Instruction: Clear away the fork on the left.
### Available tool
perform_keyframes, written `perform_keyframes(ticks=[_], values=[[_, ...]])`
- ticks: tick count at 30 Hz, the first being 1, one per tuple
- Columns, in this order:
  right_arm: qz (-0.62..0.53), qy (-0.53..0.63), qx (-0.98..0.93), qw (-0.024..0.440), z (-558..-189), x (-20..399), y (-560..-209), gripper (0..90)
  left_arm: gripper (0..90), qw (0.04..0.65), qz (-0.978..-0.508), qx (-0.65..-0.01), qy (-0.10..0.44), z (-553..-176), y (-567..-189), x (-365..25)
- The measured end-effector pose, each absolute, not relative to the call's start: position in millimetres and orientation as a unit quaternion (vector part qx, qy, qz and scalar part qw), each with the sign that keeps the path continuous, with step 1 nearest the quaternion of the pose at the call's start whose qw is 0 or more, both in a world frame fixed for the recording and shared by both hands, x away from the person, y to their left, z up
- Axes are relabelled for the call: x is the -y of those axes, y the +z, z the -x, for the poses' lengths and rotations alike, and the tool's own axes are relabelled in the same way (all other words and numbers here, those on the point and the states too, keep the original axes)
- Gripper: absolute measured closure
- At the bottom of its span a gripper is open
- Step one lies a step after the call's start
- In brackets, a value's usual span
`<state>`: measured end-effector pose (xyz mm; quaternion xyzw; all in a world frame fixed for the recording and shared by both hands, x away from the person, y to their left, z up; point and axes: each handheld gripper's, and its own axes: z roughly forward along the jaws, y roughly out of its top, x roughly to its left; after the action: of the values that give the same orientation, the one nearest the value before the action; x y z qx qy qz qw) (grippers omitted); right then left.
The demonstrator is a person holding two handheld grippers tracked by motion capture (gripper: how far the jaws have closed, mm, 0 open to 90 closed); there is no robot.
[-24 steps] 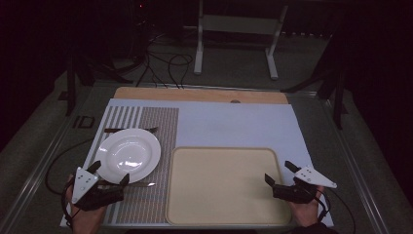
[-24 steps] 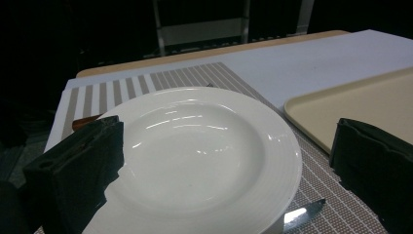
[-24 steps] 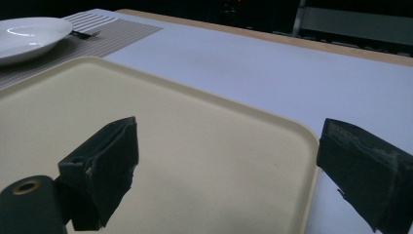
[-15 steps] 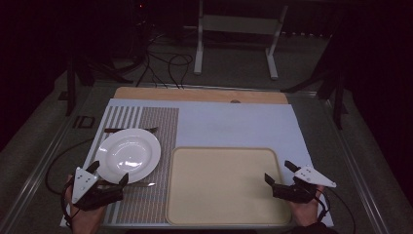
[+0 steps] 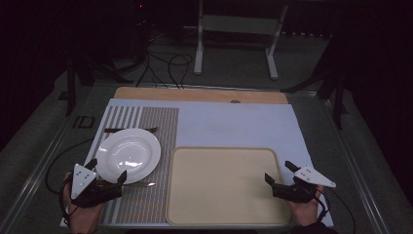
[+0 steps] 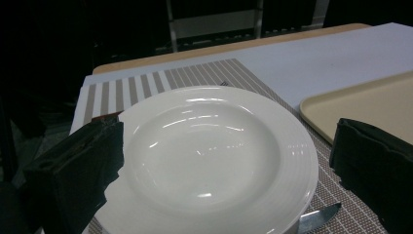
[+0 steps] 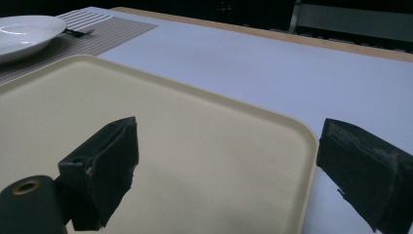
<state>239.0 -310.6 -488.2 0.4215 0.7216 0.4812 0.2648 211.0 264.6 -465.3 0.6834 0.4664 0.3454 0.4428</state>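
Note:
A white plate (image 5: pixel 127 153) (image 6: pixel 214 156) (image 7: pixel 27 31) lies on a striped placemat (image 5: pixel 146 122) (image 6: pixel 204 75) at the left. A fork (image 5: pixel 131 129) (image 7: pixel 78 32) lies behind the plate and a knife (image 5: pixel 139 185) (image 6: pixel 316 217) in front of it. My left gripper (image 5: pixel 106 172) (image 6: pixel 229 170) is open, its jaws on either side of the plate's near rim. A beige tray (image 5: pixel 224 185) (image 7: pixel 160 126) (image 6: pixel 370 102) lies at the centre right. My right gripper (image 5: pixel 278 173) (image 7: pixel 229 165) is open over the tray's near right corner, one jaw inside the rim and one outside.
A pale blue mat (image 5: pixel 234 122) covers the table, with a wooden strip (image 5: pixel 195 94) along its far edge. Beyond the table stand a white frame (image 5: pixel 236 29) and cables (image 5: pixel 165 63) on the floor. A cable (image 5: pixel 56 163) trails from the left gripper.

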Motion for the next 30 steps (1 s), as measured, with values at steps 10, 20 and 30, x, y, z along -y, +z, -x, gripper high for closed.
perform_keyframes(ticks=[10,20,30], values=[[-0.425,0.48,-0.721,0.265,-239.0,310.9,-489.3,8.2,0.0,0.437,-0.687,-0.466,0.348,-218.1,-454.1,-272.5],[-0.43,0.478,-0.719,0.264,-239.2,312.0,-489.8,8.2,0.0,0.434,-0.694,-0.463,0.341,-227.9,-448.3,-279.1],[-0.428,0.479,-0.719,0.265,-239.7,311.7,-490.5,8.2,0.0,0.428,-0.695,-0.46,0.348,-237.5,-439.2,-286.3]])
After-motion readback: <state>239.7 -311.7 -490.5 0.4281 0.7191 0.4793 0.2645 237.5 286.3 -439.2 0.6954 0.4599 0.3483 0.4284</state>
